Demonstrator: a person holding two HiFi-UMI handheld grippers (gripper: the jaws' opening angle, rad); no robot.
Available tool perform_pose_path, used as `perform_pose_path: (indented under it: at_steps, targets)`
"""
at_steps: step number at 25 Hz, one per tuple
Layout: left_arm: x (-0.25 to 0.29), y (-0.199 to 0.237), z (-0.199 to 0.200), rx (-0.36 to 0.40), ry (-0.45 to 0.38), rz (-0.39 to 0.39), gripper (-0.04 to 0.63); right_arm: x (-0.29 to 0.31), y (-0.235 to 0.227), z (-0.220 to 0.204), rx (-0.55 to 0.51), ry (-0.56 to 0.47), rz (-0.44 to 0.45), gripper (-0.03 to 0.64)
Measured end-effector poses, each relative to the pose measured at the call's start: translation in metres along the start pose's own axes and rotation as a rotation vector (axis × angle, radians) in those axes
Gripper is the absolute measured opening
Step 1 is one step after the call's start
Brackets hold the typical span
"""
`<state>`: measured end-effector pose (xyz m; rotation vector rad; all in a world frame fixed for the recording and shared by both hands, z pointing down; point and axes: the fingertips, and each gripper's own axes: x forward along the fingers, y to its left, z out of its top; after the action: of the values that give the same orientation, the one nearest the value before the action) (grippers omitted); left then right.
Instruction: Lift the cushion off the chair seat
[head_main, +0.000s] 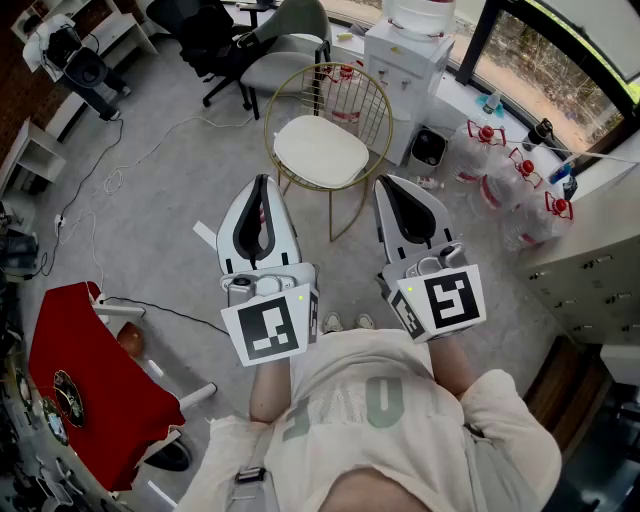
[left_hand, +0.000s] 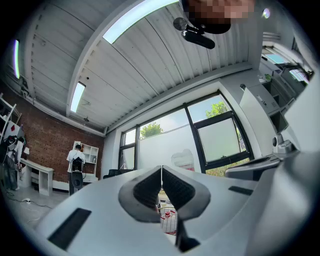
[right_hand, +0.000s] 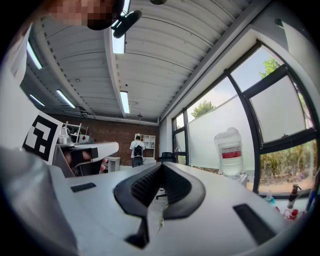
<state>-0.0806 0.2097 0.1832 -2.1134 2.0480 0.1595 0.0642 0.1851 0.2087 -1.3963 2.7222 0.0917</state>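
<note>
A cream round cushion (head_main: 320, 150) lies on the seat of a gold wire chair (head_main: 375, 95) ahead of me on the grey floor. My left gripper (head_main: 263, 182) hovers near the chair's front left, its jaws shut with nothing between them. My right gripper (head_main: 388, 183) hangs just off the chair's front right, also shut and empty. Both are held apart from the cushion and tilt slightly upward. In the left gripper view the closed jaw tips (left_hand: 161, 169) meet, and the chair's wire back (left_hand: 169, 222) shows below them. In the right gripper view the tips (right_hand: 161, 166) meet too.
A water dispenser (head_main: 405, 50) stands behind the chair, with water jugs (head_main: 480, 150) and a black bin (head_main: 428, 147) to its right. Office chairs (head_main: 270, 50) stand at the back. A red cloth (head_main: 80, 385) covers something at my left. Cables (head_main: 110, 180) run over the floor. A person (left_hand: 76, 165) stands far off.
</note>
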Motion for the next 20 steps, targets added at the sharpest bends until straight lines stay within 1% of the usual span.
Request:
perform_pose_path:
  at_steps: [3, 7, 9, 14, 20]
  targets:
    - [-0.002, 0.01, 0.0, -0.009, -0.009, -0.001, 0.015, 0.003, 0.007, -0.002, -0.007, 0.007, -0.002, 0.017]
    - [-0.003, 0.03, -0.001, -0.024, -0.018, 0.016, 0.015, 0.008, 0.01, -0.005, -0.011, 0.014, -0.015, 0.017]
    - [-0.005, 0.041, -0.003, -0.035, -0.016, 0.028, 0.015, 0.01, 0.012, -0.008, 0.004, 0.02, -0.027, 0.017]
    - [-0.015, 0.066, -0.008, -0.056, -0.01, 0.048, 0.015, 0.012, 0.02, -0.012, 0.083, 0.013, -0.043, 0.017]
    - [-0.024, 0.093, -0.015, -0.086, -0.017, 0.067, 0.015, 0.007, 0.032, -0.024, 0.074, 0.025, -0.066, 0.017]
